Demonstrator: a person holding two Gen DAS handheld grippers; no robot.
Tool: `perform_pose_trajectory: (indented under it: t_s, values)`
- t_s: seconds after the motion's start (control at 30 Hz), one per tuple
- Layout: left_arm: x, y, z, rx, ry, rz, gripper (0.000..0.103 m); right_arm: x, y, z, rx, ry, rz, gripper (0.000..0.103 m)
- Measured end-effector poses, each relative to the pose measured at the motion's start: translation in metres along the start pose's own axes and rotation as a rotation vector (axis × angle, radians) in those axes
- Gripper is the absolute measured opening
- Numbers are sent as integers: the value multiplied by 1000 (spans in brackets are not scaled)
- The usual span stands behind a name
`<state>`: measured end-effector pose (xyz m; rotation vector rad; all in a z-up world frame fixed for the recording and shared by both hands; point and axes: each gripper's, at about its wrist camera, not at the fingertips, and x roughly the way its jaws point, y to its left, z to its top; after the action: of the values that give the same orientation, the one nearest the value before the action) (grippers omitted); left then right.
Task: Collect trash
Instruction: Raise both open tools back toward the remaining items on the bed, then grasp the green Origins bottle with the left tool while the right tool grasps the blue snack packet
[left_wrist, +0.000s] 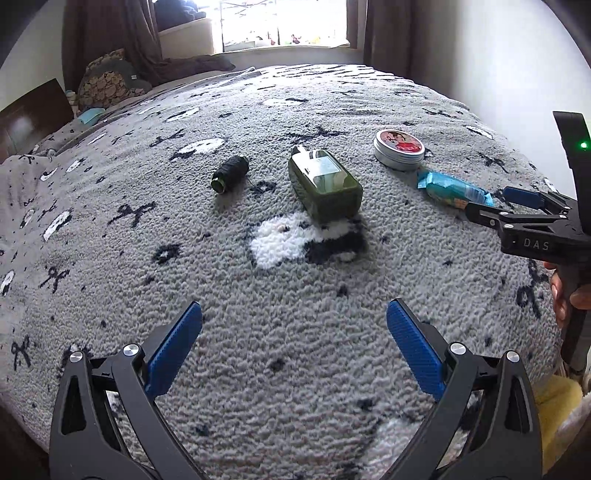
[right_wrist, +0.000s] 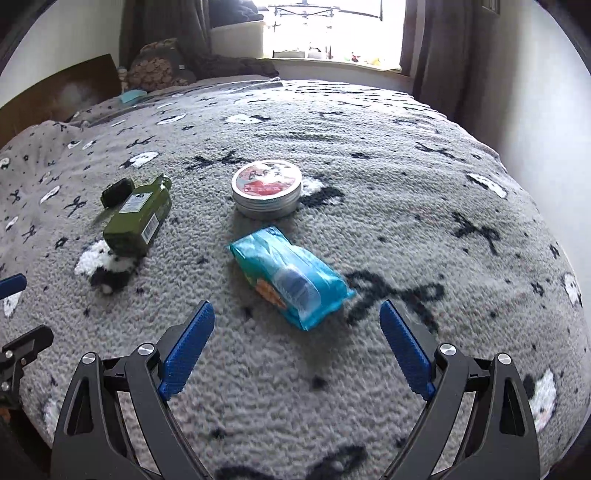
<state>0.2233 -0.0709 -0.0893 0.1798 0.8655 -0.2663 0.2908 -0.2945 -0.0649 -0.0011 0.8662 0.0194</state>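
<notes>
Four small things lie before us on a bed covered by a grey fleecy blanket (left_wrist: 295, 350) patterned with black bows and white faces. From our left gripper (left_wrist: 294, 317), whose blue pads stand wide apart over bare blanket with nothing between them, a dark thread spool (left_wrist: 231, 173) sits at eleven o'clock, a green bottle (left_wrist: 325, 184) lies on its side at twelve, and a round tin (left_wrist: 399, 149) and a blue snack wrapper (left_wrist: 450, 190) lie at one to two o'clock. Our right gripper (right_wrist: 297, 314) is likewise spread wide and empty, the wrapper (right_wrist: 291, 277) just ahead of it at twelve and the tin (right_wrist: 266, 192) beyond. At the far end a bright window (right_wrist: 332, 29) sits between brown curtains (left_wrist: 122, 33), with a patterned cushion (left_wrist: 107, 79) at ten o'clock and a white wall (left_wrist: 498, 48) at two.
</notes>
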Motion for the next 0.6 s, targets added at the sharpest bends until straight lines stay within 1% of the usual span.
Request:
perform_pose_trajectory:
  t_s: [0.07,0.17,0.3,0.37,0.4,0.43,0.5,0.53,0.6]
  values:
    - [5,0,8,-5,4,7,95,17,7,10,-29,24,-18,91]
    - [12,0,19,-12,1,13,95,35,9,19,-35,55,-34,91]
    - [27,-4,36,-21,12,15,95,52,3,24,-6,92,-11,89]
    - [34,-7,44,-22,14,20,95,54,0,24,3,95,13,79]
    - [38,-8,48,-26,15,20,95,53,-1,23,5,94,20,77]
    - [42,-10,51,-30,15,21,95,53,-1,22,0,93,25,71]
    - [49,-13,58,-35,14,19,95,52,-2,21,-12,89,33,65]
    - [52,-15,60,-37,14,20,95,50,-3,20,-11,86,39,60]
    - [58,-18,65,-42,14,20,95,47,-7,18,1,83,53,56]
